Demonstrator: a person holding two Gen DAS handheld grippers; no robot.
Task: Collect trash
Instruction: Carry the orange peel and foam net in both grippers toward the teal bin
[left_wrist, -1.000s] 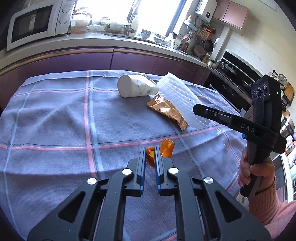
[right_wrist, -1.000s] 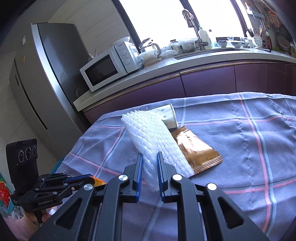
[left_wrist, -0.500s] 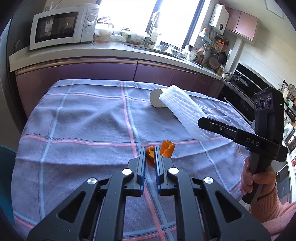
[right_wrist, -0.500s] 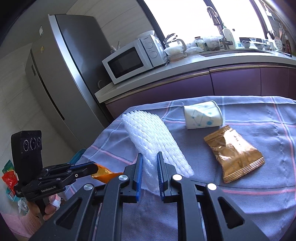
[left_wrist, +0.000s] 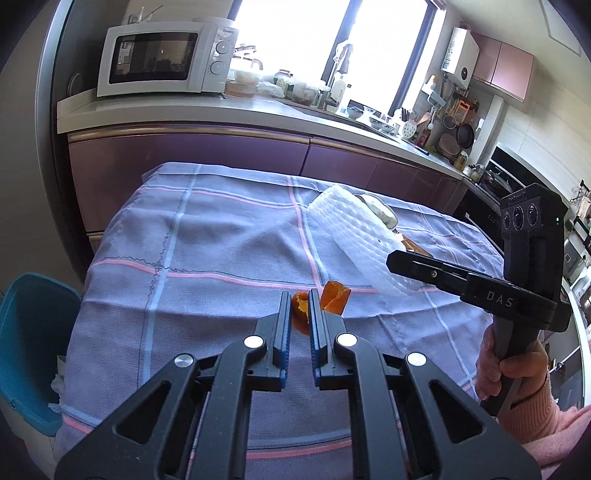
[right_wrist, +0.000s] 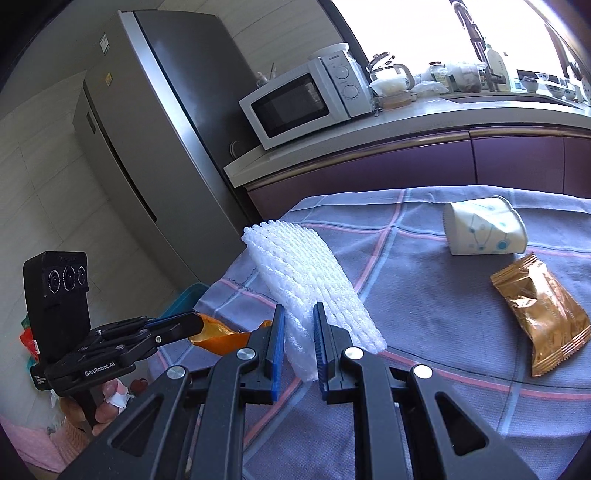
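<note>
My left gripper (left_wrist: 300, 298) is shut on an orange peel (left_wrist: 334, 298), held above the table near its left end; the peel also shows in the right wrist view (right_wrist: 218, 334). My right gripper (right_wrist: 298, 312) is shut on a white foam net sleeve (right_wrist: 306, 273), lifted above the cloth; the sleeve shows in the left wrist view (left_wrist: 354, 232) too. A white paper cup (right_wrist: 480, 232) lies on its side on the table. A gold snack wrapper (right_wrist: 543, 317) lies near it.
The table has a purple checked cloth (left_wrist: 207, 240). A teal bin (left_wrist: 26, 343) stands on the floor by the table's left end. A fridge (right_wrist: 166, 147), a microwave (left_wrist: 162, 59) and a purple counter (left_wrist: 221, 155) stand beyond.
Both grippers have moved left along the table with their loads. The teal bin has come into the left wrist view. The cup and wrapper stay on the table.
</note>
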